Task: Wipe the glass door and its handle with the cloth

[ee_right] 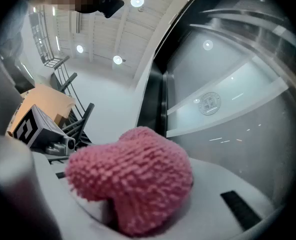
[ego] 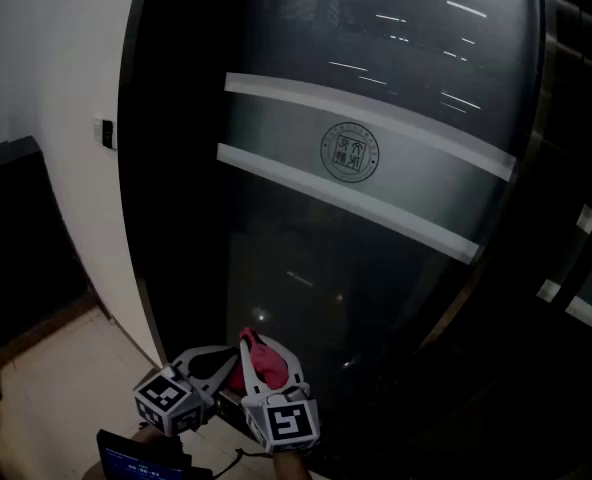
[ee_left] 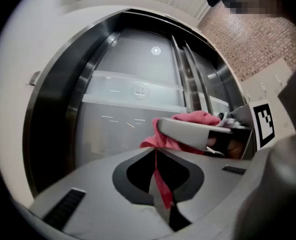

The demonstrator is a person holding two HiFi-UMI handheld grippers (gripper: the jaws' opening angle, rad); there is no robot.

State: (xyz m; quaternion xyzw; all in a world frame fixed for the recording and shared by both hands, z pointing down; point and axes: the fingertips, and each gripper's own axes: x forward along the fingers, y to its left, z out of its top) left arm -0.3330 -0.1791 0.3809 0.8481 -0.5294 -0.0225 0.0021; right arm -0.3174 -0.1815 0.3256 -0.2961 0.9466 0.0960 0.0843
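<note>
A: What is taking up the frame?
B: The glass door (ego: 376, 268) is filling most of the head view, dark, with a frosted band (ego: 376, 183) crossing it and a round emblem (ego: 349, 152) sitting on the band. A white wall (ego: 46, 58) is standing to its left, and pale floor (ego: 66, 378) is showing near left

A: Handle?
B: Tall metal bars (ee_left: 190, 79) are running down the door's right side in the left gripper view. I'm guessing that's the handle, not sure

A: Grippers?
B: Both are hanging low and near, side by side, by the bottom of the glass. The right gripper (ee_right: 133, 196) is clamping the bunched pink cloth (ee_right: 133, 179) between its jaws. The left gripper (ee_left: 157, 156) is pinching a thin tail of that cloth (ee_left: 163, 184), jaws almost together

A: Step?
B: I'm reading it as readying the cloth, and can't tell whether it's touching the glass. The next move is looking like the left letting the tail go and the right pressing the wad flat on the glass and sweeping, with the handle after that
</note>
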